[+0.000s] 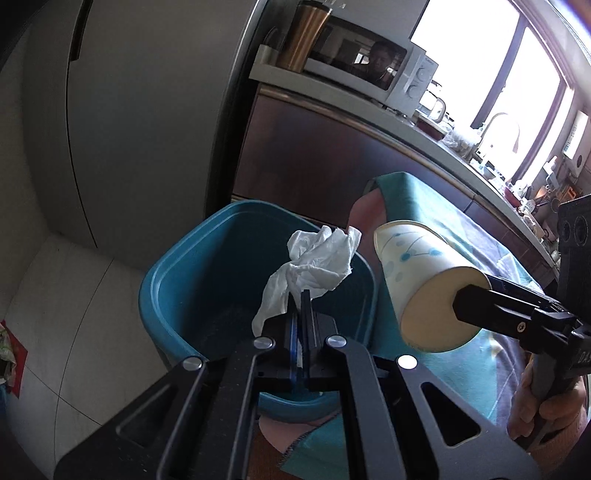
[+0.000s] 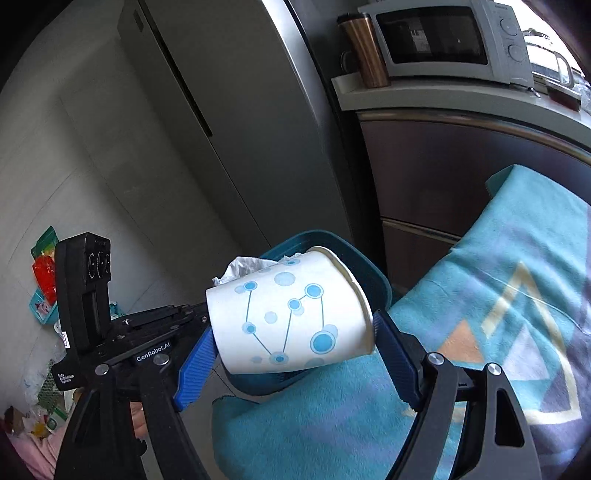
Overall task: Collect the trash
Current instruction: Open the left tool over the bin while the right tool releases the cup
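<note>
My left gripper (image 1: 301,295) is shut on a crumpled white tissue (image 1: 314,266) and holds it over the open mouth of a blue trash bin (image 1: 177,266). My right gripper (image 2: 291,332) is shut on a white paper cup with blue dots (image 2: 291,314), held on its side just right of the bin, near its rim (image 2: 369,266). The cup also shows in the left wrist view (image 1: 417,280), with the right gripper (image 1: 480,299) at its base. The tissue peeks out behind the cup in the right wrist view (image 2: 243,267).
A teal patterned cloth (image 2: 480,295) covers the surface right of the bin. A grey fridge (image 1: 147,110) stands behind. A counter holds a microwave (image 1: 369,62) and a copper tumbler (image 1: 306,33). Packets lie on the floor at left (image 2: 44,280).
</note>
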